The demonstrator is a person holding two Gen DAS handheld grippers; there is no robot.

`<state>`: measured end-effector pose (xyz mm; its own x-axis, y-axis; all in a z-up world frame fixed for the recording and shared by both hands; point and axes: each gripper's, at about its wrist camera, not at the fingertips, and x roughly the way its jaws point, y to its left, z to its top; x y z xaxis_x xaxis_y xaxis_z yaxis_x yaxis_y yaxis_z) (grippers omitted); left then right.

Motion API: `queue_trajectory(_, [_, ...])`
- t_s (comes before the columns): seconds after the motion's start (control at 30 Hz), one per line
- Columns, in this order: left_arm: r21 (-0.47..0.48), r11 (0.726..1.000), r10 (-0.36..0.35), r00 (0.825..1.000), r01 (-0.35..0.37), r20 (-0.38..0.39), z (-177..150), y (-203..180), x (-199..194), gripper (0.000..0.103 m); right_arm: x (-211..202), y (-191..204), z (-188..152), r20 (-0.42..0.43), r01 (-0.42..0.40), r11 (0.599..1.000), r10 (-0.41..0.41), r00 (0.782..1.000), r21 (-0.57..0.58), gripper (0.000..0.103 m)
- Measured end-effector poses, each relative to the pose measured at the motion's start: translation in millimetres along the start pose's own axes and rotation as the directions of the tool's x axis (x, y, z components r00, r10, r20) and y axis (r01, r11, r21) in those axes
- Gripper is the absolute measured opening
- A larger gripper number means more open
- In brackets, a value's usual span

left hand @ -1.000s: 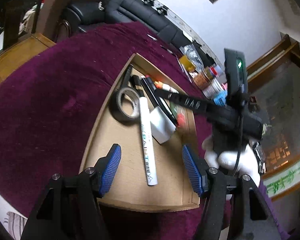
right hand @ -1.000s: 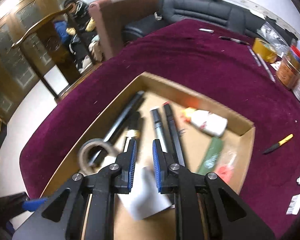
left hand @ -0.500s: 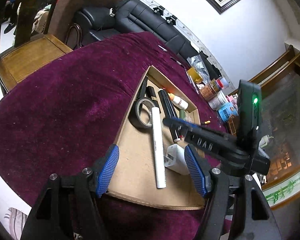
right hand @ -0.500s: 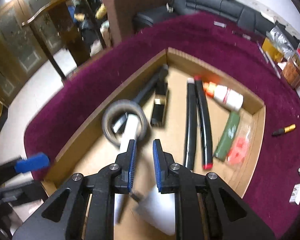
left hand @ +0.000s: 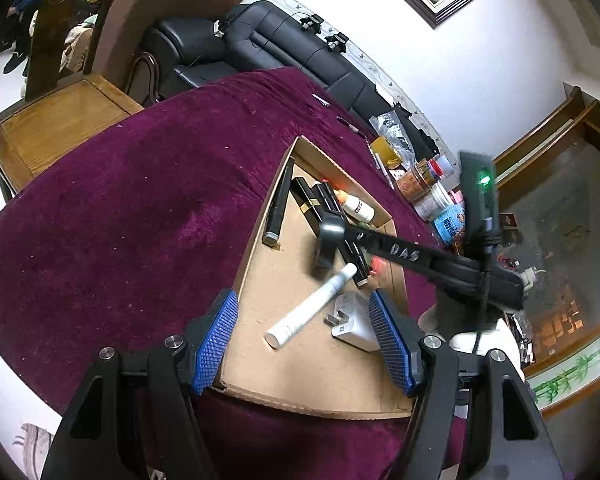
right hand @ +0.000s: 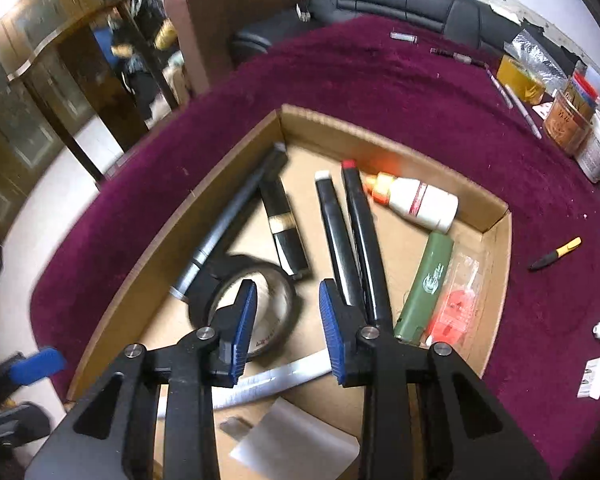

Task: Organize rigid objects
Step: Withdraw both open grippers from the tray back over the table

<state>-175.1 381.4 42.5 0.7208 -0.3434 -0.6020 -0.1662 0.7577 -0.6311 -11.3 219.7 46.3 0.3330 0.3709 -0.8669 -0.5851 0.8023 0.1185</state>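
Tape roll [right hand: 246,304] lies flat in the cardboard tray [right hand: 384,130], near its left wall, partly on a grey pen [right hand: 224,224]. Right gripper [right hand: 287,322] hangs just above it, jaws spread, one finger over the roll's hole and one outside the rim; nothing pinched. Left gripper [left hand: 304,342] idles at the tray's near edge, jaws wide, empty. Looks like the grasp step: drop lower, then close across the roll's wall. Room is tight: black markers [right hand: 350,236] just right, white marker [right hand: 276,380] and charger [left hand: 354,320] close behind. Free floor is near the front left corner.
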Motion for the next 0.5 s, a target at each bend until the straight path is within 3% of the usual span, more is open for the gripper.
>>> queue_trajectory(0.17, [-0.002, 1.0, 0.009, 1.0, -0.009, -0.012, -2, 0, 2, 0.062, 10, 9, 6, 0.017, -0.016, 1.0, 0.016, 1.0, 0.004, 0.031])
queue_trajectory(0.3, [0.015, 1.0, 0.027, 1.0, -0.027, -0.004, -3, -5, -2, 0.062, 15, 10, 1, -0.008, -0.13, 0.991, 0.13, 0.991, 0.04, 0.031])
queue_trajectory(0.5, [0.114, 0.993, 0.032, 0.999, -0.032, 0.006, -10, -28, 0, 0.062, -48, -46, -18, 0.138, -0.06, 0.993, 0.046, 0.989, 0.102, 0.031])
